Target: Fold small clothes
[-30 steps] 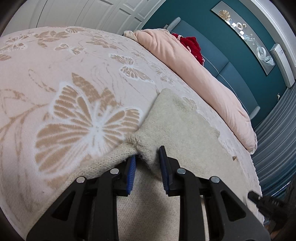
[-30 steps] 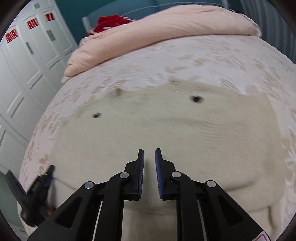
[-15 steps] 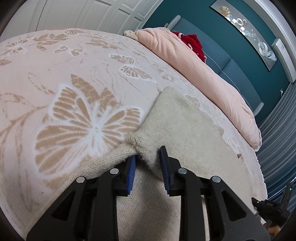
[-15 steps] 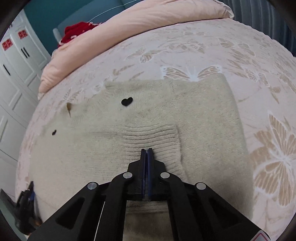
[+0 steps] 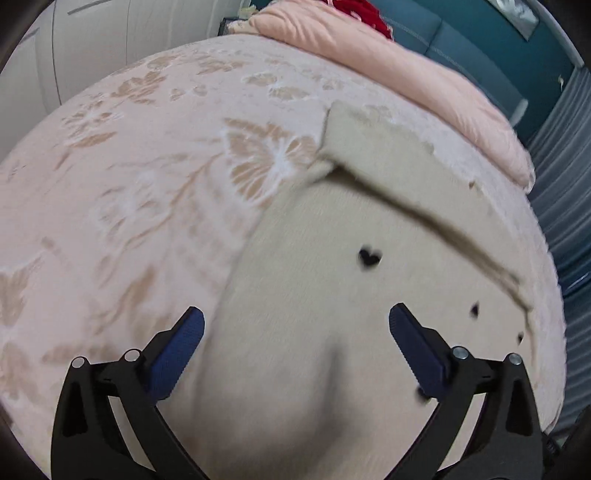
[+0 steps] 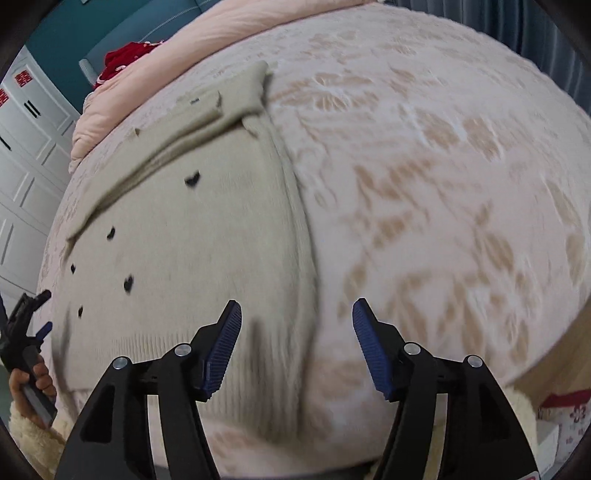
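A cream sweater [image 5: 314, 295] with little black hearts [image 5: 369, 256] lies flat on the bed [image 5: 129, 184], which has a pink butterfly cover. One sleeve [image 5: 388, 173] is folded across the top of it. In the left view the sweater fills the middle and lower right. The left tool [image 5: 295, 332] has just been opening and is spread wide above the sweater, pinching nothing. The right tool [image 6: 297, 325] has just been opening too, over the sweater's right edge, with nothing pinched. A pink pillow [image 6: 221, 33] sits at the top of the right view.
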`<control>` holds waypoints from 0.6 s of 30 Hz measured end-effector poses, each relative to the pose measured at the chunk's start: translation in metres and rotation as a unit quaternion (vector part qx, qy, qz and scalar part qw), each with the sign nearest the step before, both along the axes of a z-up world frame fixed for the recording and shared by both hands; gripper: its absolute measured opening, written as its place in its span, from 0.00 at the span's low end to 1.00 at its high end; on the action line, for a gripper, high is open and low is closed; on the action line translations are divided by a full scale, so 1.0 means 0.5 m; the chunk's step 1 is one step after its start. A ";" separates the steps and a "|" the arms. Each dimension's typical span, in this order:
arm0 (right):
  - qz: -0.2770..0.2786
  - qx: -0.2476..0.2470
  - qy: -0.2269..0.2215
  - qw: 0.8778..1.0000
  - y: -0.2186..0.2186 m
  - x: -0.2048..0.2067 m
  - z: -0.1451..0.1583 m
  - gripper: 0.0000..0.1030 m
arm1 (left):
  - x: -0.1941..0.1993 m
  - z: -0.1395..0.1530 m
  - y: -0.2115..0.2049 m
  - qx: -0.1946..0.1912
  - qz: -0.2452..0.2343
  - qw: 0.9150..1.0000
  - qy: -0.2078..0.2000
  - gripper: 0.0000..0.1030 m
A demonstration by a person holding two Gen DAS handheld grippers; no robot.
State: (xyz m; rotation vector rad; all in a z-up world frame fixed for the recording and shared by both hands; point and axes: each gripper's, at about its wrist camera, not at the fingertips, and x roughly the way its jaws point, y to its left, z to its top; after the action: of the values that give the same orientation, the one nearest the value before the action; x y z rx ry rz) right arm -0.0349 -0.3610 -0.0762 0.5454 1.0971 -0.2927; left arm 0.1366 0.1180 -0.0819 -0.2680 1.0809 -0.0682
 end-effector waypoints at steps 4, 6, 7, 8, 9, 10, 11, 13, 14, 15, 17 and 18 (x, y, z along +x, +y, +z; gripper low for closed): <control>0.008 0.026 0.006 1.000 0.038 -0.052 -0.029 0.69 | -0.100 -0.028 0.034 0.012 -0.027 0.999 0.039 0.95; 0.016 0.019 0.002 1.000 0.067 -0.046 -0.028 0.72 | -0.116 -0.029 0.018 0.032 -0.040 0.997 0.051 0.95; 0.024 0.027 -0.004 0.999 0.081 -0.038 -0.025 0.72 | -0.117 -0.033 0.010 0.032 -0.039 0.997 0.062 0.95; 0.032 0.034 -0.010 0.999 0.096 -0.028 -0.023 0.72 | -0.118 -0.031 0.000 0.036 -0.037 0.997 0.065 0.95; 0.040 0.042 -0.015 0.998 0.111 -0.020 -0.024 0.77 | -0.116 -0.029 -0.010 0.032 -0.041 0.996 0.066 0.95; 0.047 0.042 -0.017 0.998 0.124 -0.008 -0.025 0.80 | -0.113 -0.029 -0.019 0.015 -0.048 0.996 0.068 0.95; 0.048 0.031 -0.016 0.998 0.136 0.002 -0.025 0.81 | -0.107 -0.031 -0.027 0.001 -0.050 0.996 0.075 0.95; 0.045 0.030 -0.028 0.998 0.148 0.015 -0.025 0.81 | -0.096 -0.031 -0.035 0.007 -0.034 0.996 0.088 0.95; 0.040 0.032 -0.032 0.998 0.150 0.022 -0.025 0.78 | -0.090 -0.032 -0.037 0.004 -0.032 0.995 0.092 0.94; 0.036 0.036 -0.039 0.998 0.149 0.026 -0.022 0.59 | -0.086 -0.030 -0.035 0.002 -0.027 0.995 0.095 0.90; 0.034 0.037 -0.032 0.998 0.143 0.038 -0.021 0.13 | -0.082 -0.015 -0.031 0.010 -0.024 0.995 0.094 0.45; 0.028 0.049 -0.029 0.998 0.137 0.041 -0.020 0.13 | -0.078 -0.007 -0.028 0.003 -0.030 0.995 0.098 0.31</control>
State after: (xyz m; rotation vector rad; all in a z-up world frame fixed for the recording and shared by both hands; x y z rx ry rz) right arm -0.0146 -0.2927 -0.0864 0.6049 1.0736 -0.1736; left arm 0.0973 0.1040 -0.0856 -0.2405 1.2851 -0.0946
